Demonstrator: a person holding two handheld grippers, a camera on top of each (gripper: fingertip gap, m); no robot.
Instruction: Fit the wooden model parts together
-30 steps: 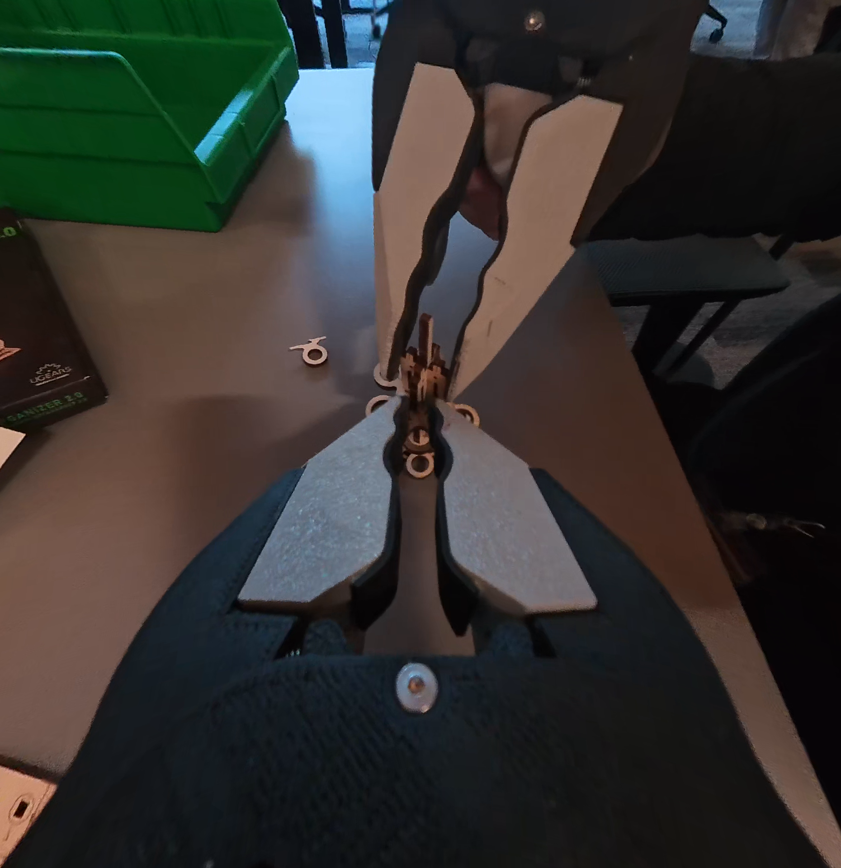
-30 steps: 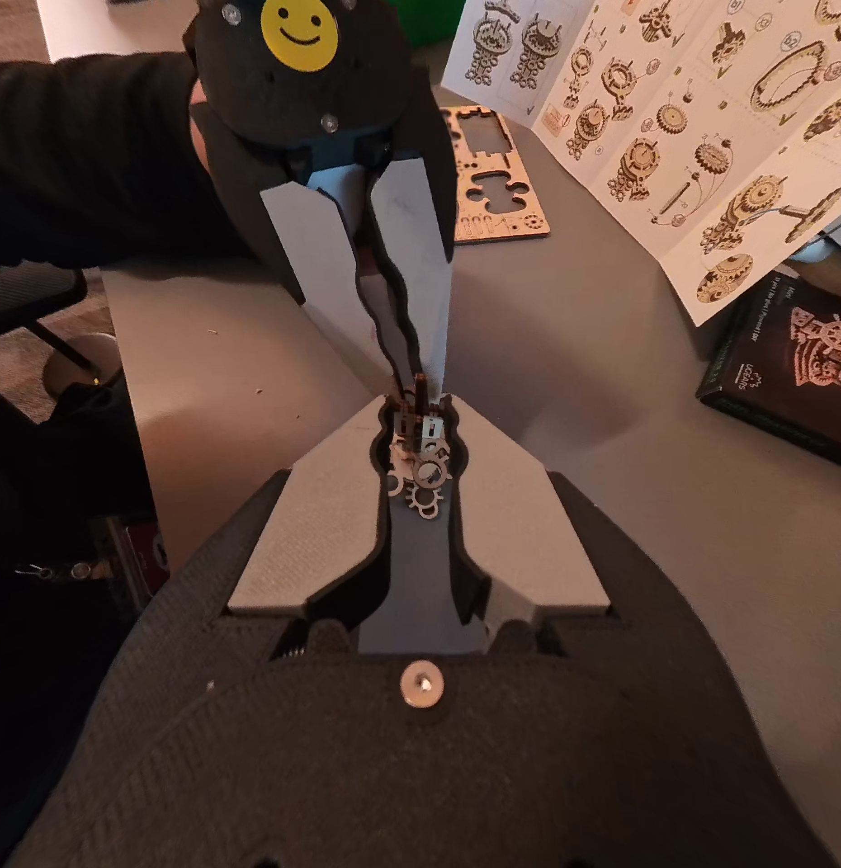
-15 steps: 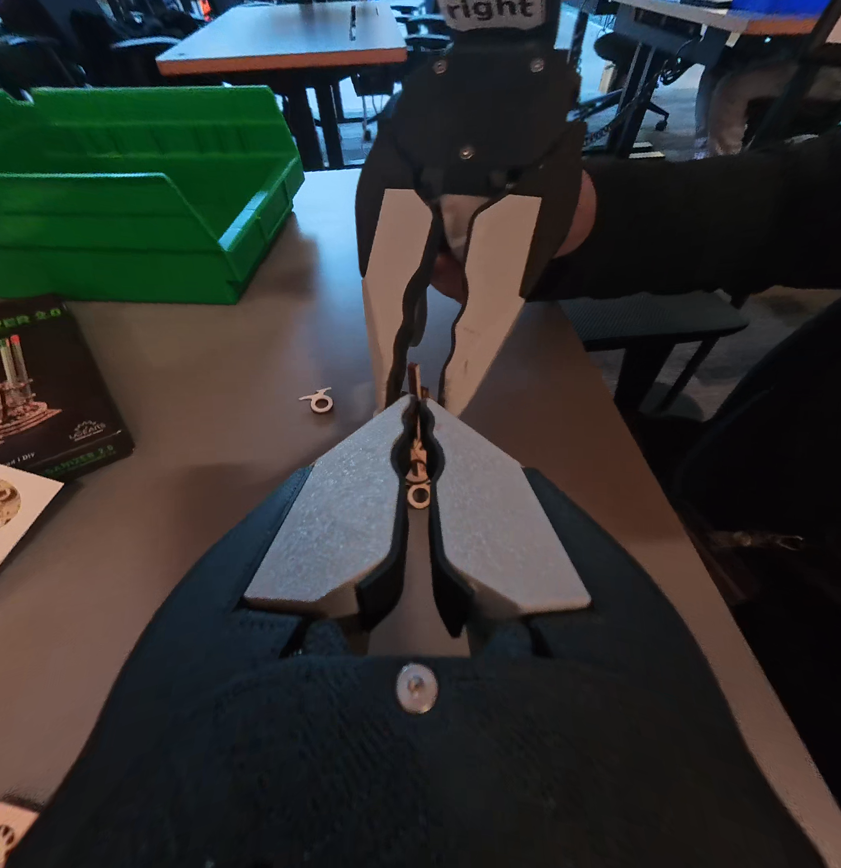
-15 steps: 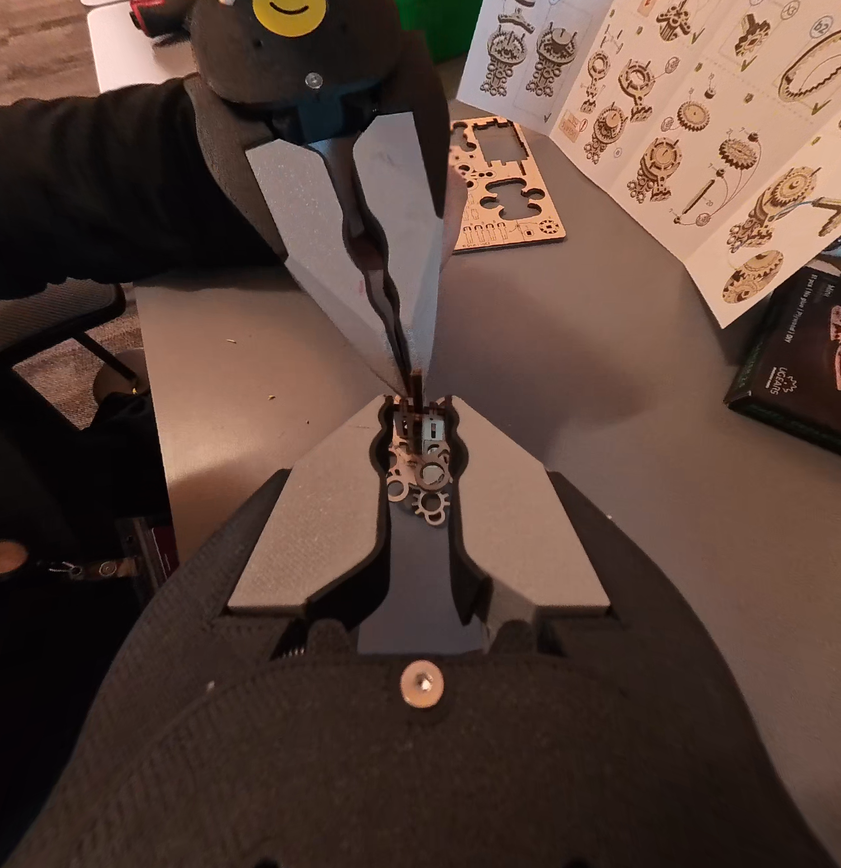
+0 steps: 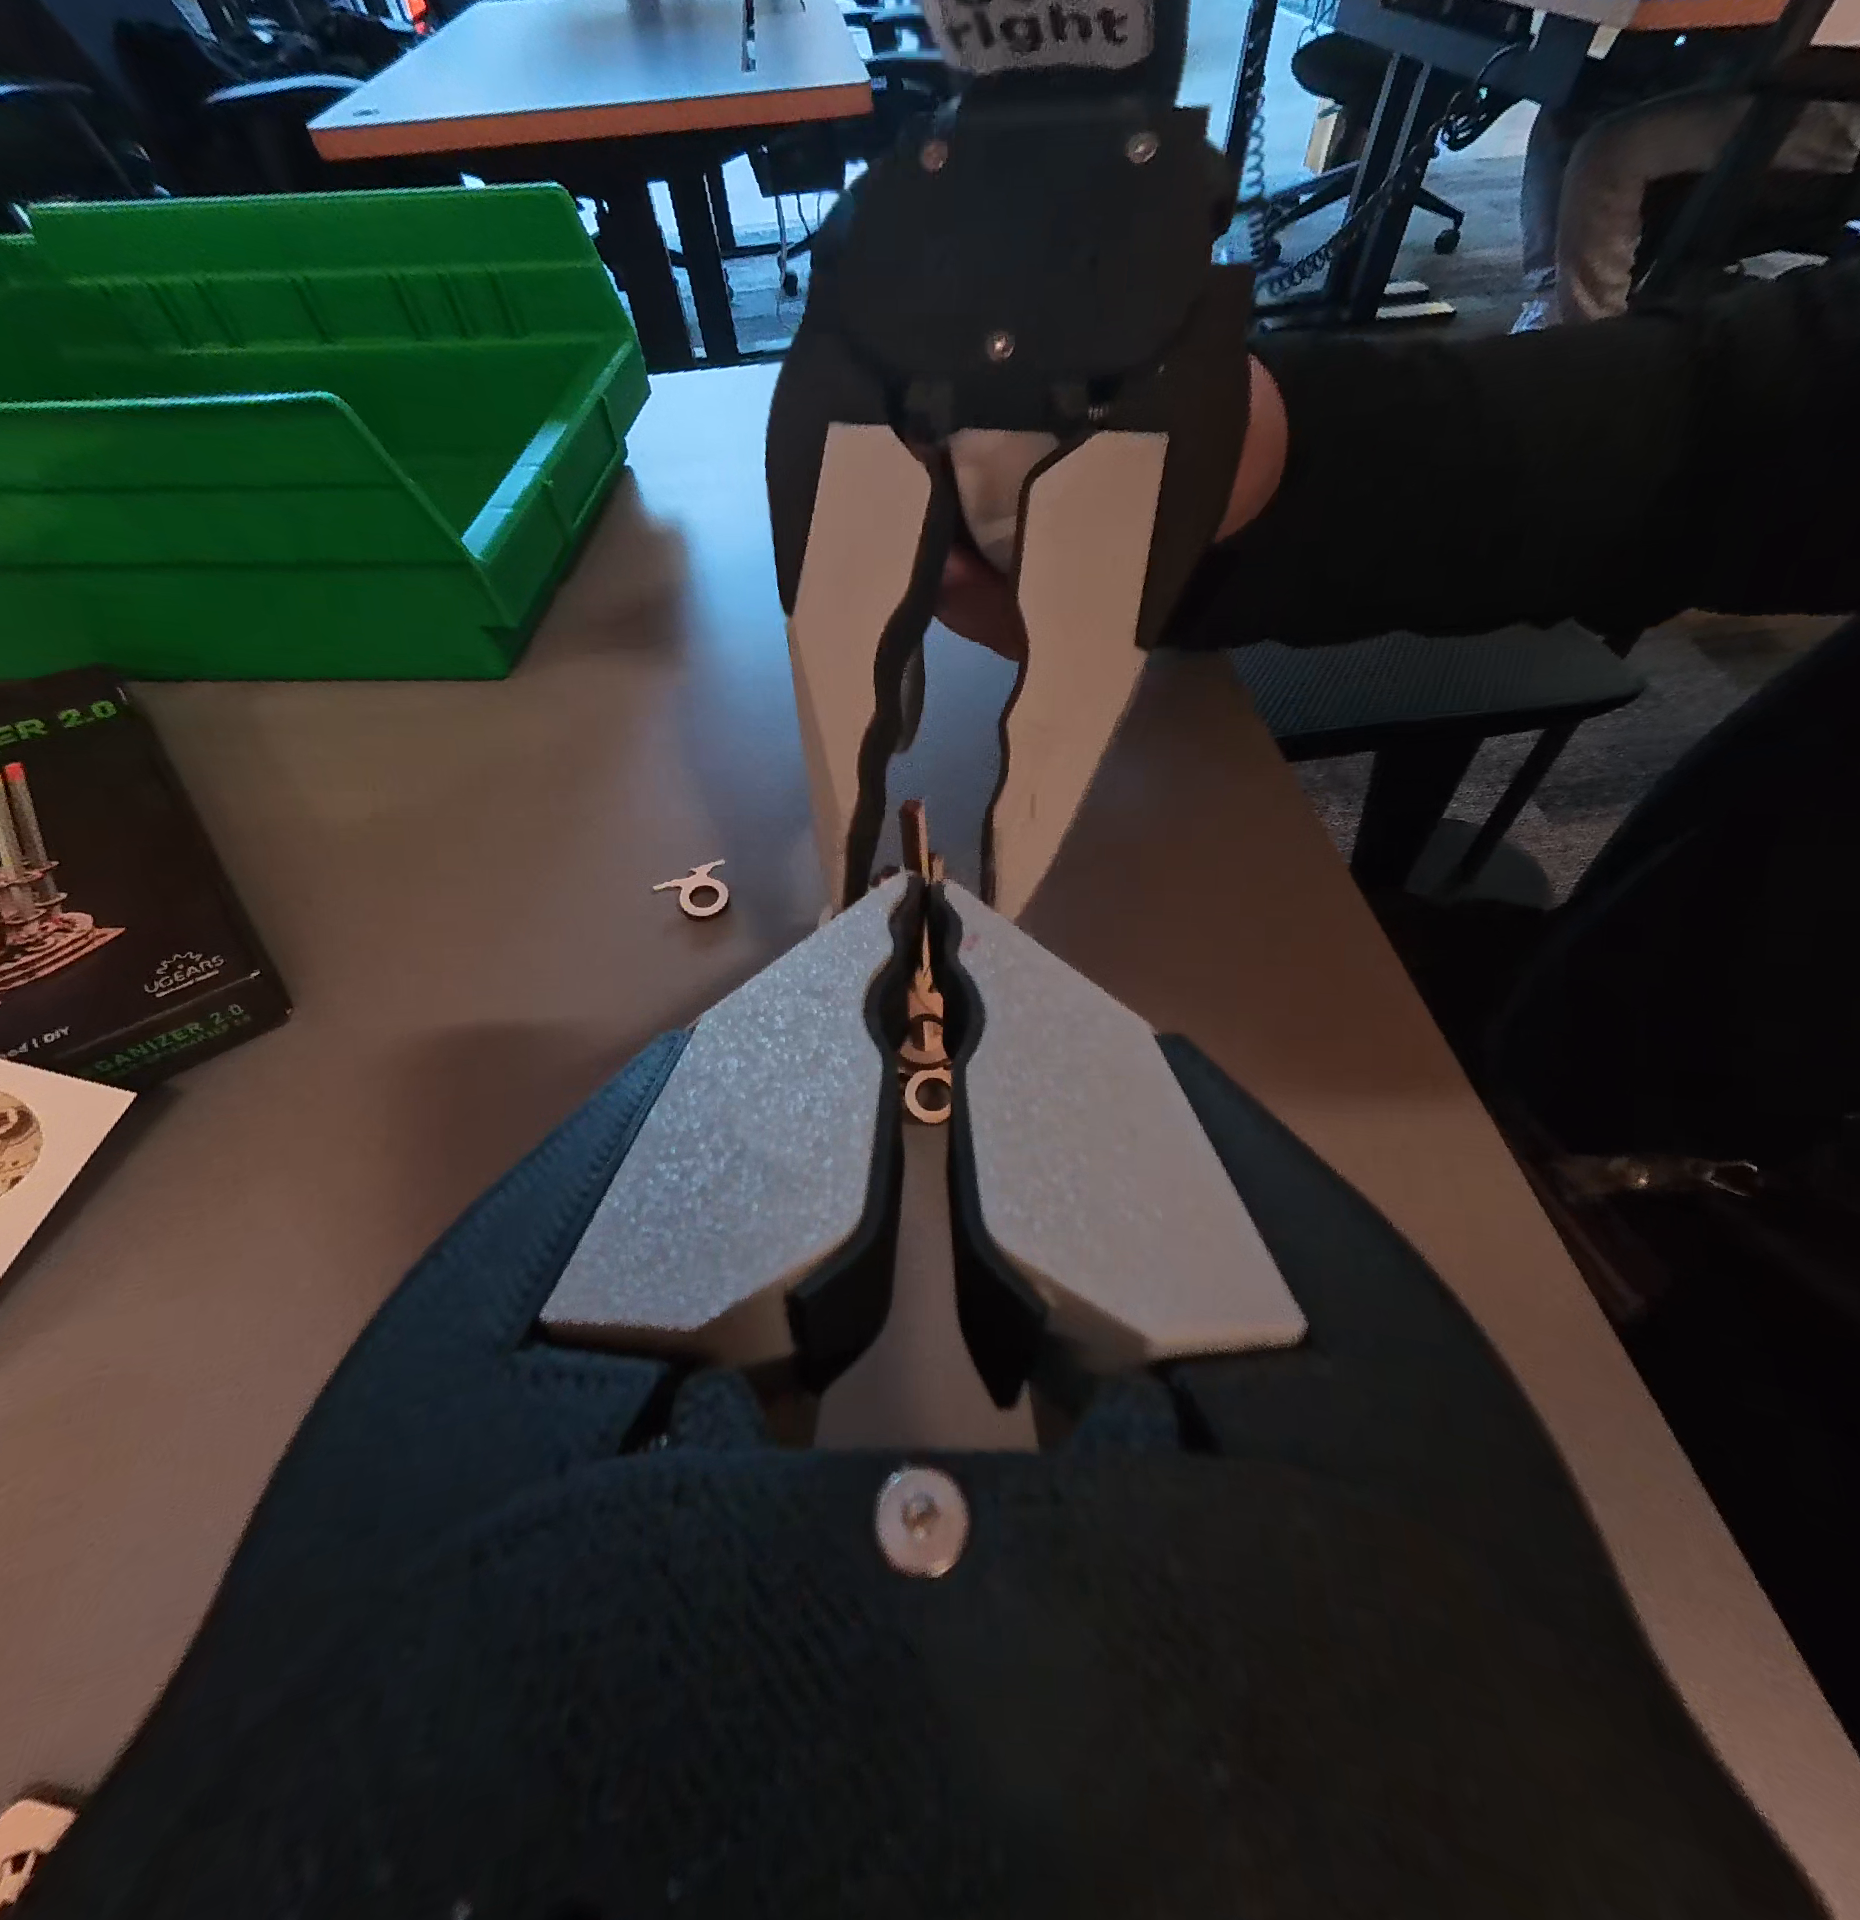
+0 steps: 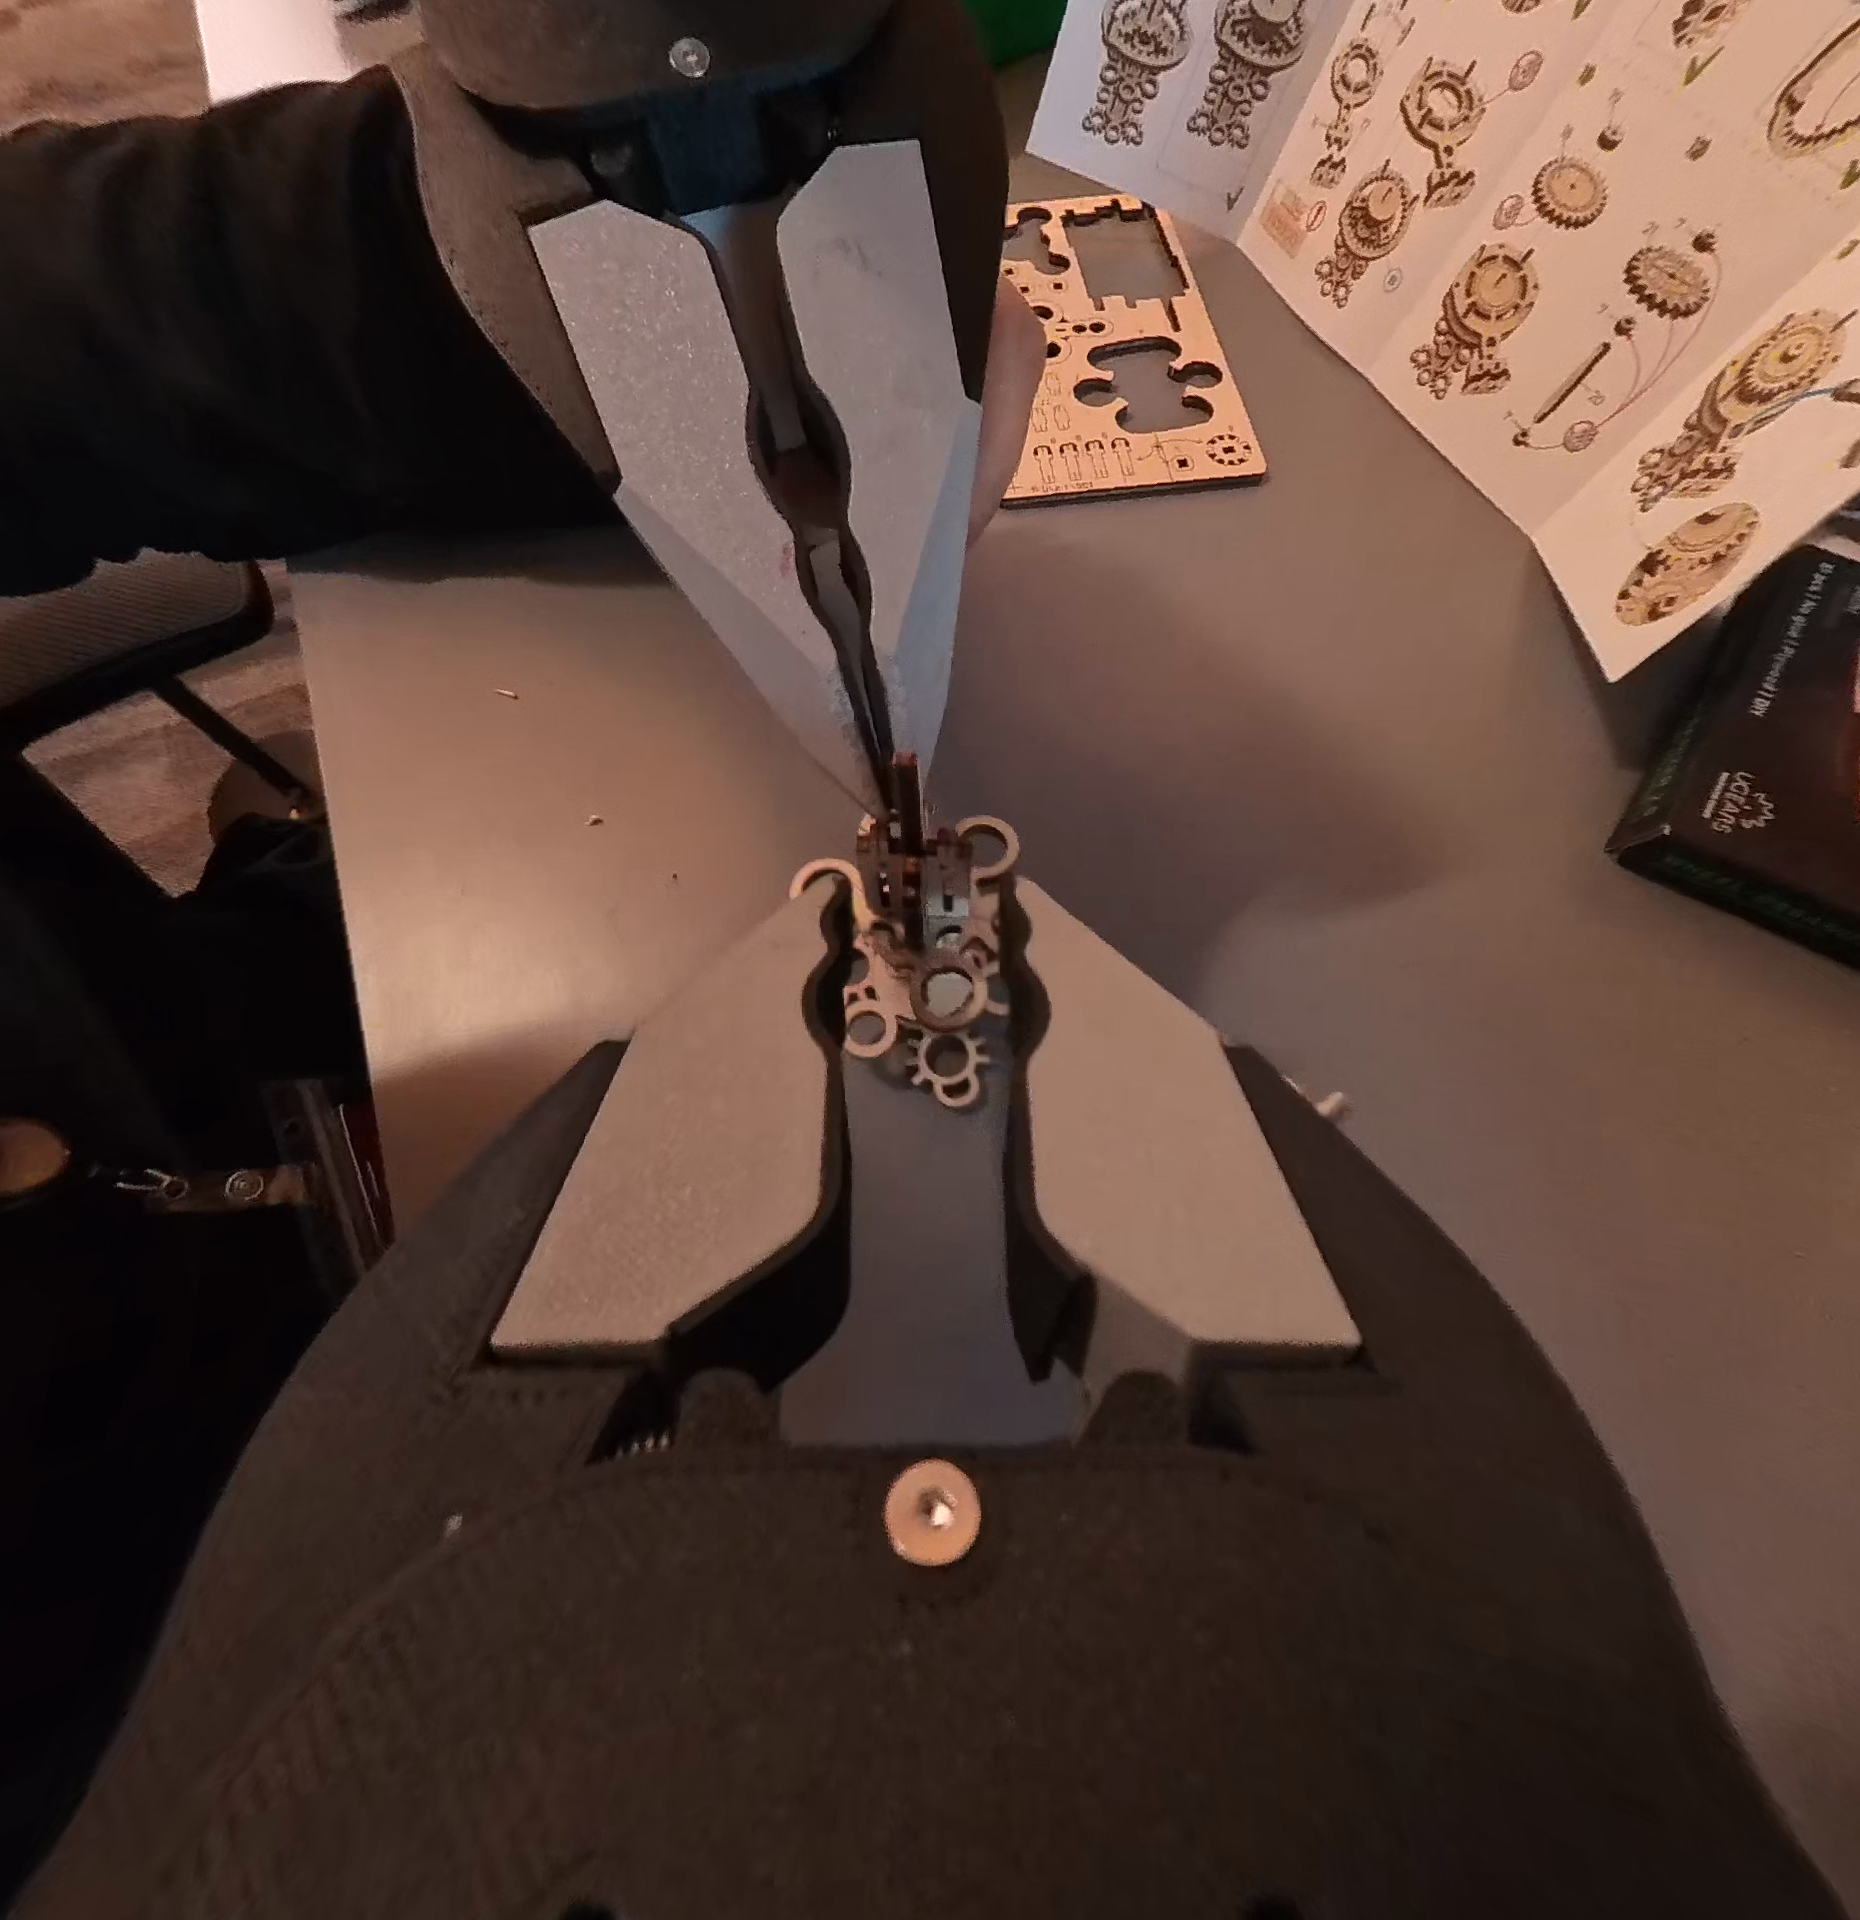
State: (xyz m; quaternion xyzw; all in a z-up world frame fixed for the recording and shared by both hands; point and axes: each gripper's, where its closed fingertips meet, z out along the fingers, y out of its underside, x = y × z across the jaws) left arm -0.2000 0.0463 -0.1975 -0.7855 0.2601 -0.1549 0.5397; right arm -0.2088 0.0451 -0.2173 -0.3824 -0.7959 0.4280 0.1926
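A small wooden assembly of stacked ringed plates sits between the fingertips of my right gripper, which is shut on its sides just above the grey table. A thin dark wooden stick stands up from its far end. My left gripper reaches in from the opposite side and is shut on that stick. The two grippers meet tip to tip. In the left wrist view the assembly is mostly hidden behind my fingers; only its rings show through the gap.
A loose ringed wooden piece lies on the table left of the grippers. A green bin and a black box stand further left. A punched wooden sheet, a paper instruction sheet and a black box lie nearby. Left and right tips are no more than a few centimetres apart.
Both grippers have lifted and tilted with the assembly. My left jaws have closed tight on the stick. The assembly's rings now stick out past my right fingertips, whose gap looks slightly wider.
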